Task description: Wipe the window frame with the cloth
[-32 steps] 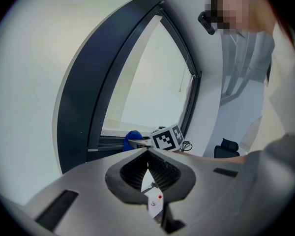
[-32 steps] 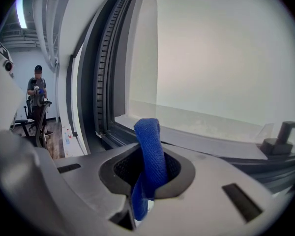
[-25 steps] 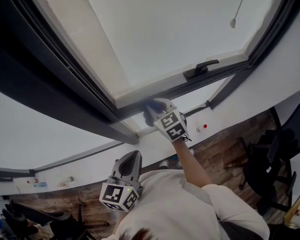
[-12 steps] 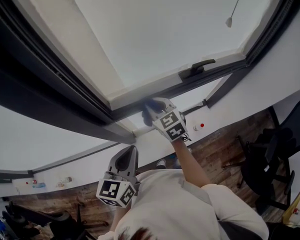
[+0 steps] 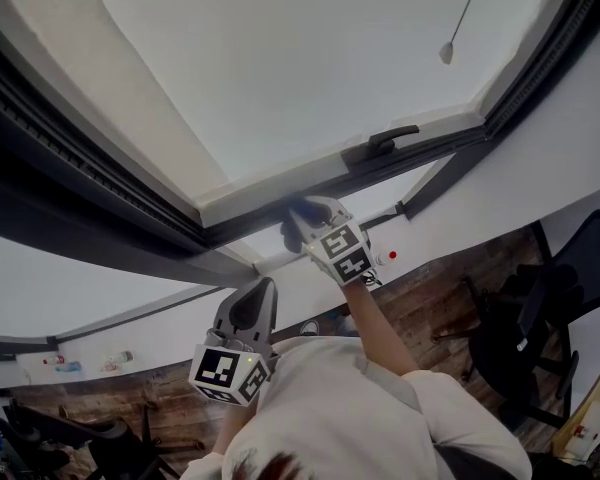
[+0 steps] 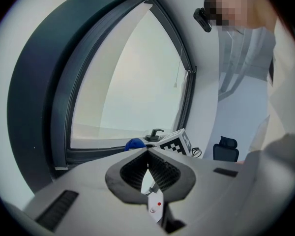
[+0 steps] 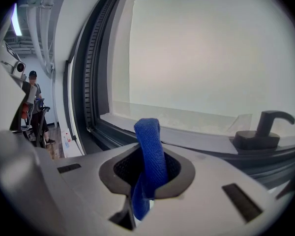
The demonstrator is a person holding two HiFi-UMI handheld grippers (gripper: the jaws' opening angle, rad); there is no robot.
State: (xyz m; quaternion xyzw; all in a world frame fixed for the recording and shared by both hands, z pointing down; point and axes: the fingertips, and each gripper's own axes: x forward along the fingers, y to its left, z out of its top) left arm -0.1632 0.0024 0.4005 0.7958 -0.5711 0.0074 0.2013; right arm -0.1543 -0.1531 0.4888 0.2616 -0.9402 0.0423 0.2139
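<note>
The right tool (image 5: pixel 300 218) grips the blue cloth (image 7: pixel 150 154) up at the window frame (image 5: pixel 430 155). The left tool (image 5: pixel 260 293) hangs below, closed and empty.

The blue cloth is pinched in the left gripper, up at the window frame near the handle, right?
No: the right gripper view shows the blue cloth pinched in the right gripper, not the left gripper, whose jaws are shut on nothing. It is up at the window frame near the handle.

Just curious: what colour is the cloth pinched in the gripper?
Blue. The cloth shows best in the right gripper view.
</note>
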